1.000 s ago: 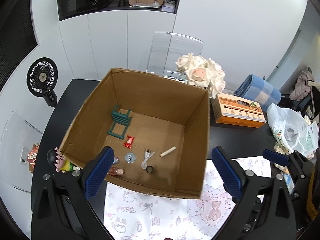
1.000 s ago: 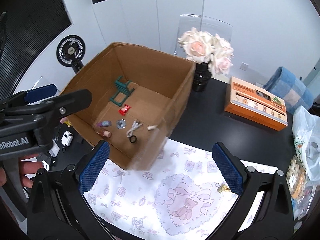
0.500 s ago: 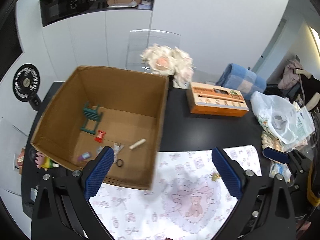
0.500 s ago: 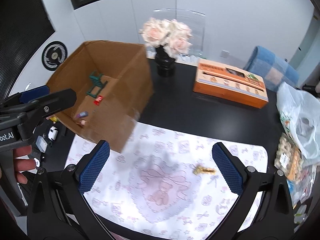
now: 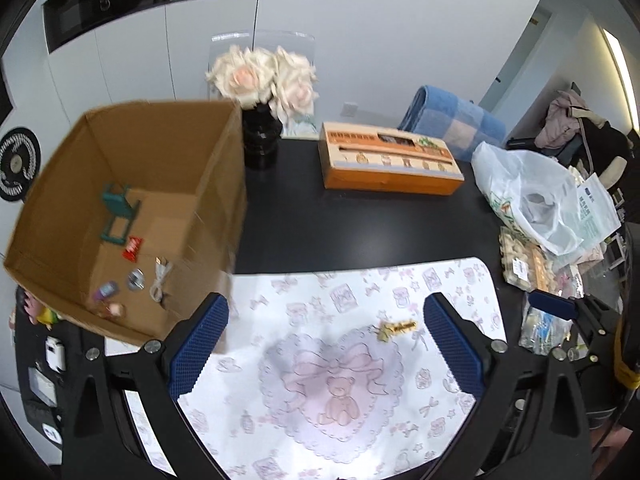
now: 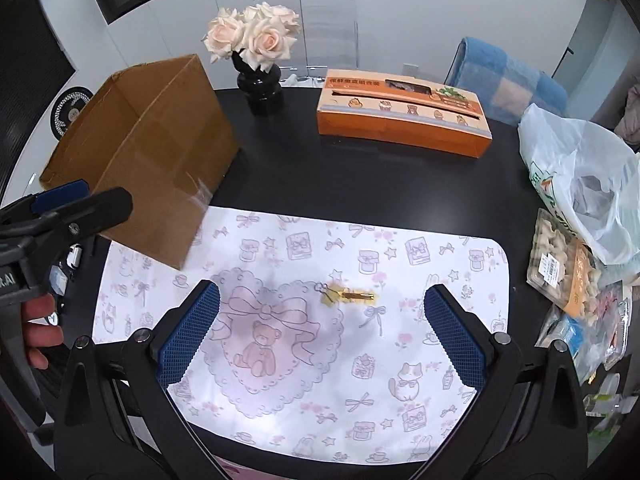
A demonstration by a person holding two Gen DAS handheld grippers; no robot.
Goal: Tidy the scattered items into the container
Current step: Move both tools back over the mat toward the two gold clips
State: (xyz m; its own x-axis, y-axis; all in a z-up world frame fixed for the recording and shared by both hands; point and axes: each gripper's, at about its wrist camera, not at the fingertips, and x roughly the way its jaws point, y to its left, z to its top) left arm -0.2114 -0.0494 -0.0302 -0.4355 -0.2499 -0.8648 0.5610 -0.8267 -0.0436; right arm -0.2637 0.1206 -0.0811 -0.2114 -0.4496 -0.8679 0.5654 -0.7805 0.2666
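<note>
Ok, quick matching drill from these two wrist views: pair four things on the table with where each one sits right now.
Things:
1. gold clip
2. green toy chair
3. orange box
4. black vase of roses

Places:
A. inside the cardboard box
B. on the patterned mat, between the right claw fingers' line of sight
C. just beyond the cardboard box's far corner
D. on bare black table, in front of the blue blanket

Pairs: 1-B, 2-A, 3-D, 4-C

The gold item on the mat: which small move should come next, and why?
Probably lower the right gripper onto the gold item. It lies alone on the patterned mat, outside the cardboard box, just ahead of the wide-open, empty fingers.
</note>
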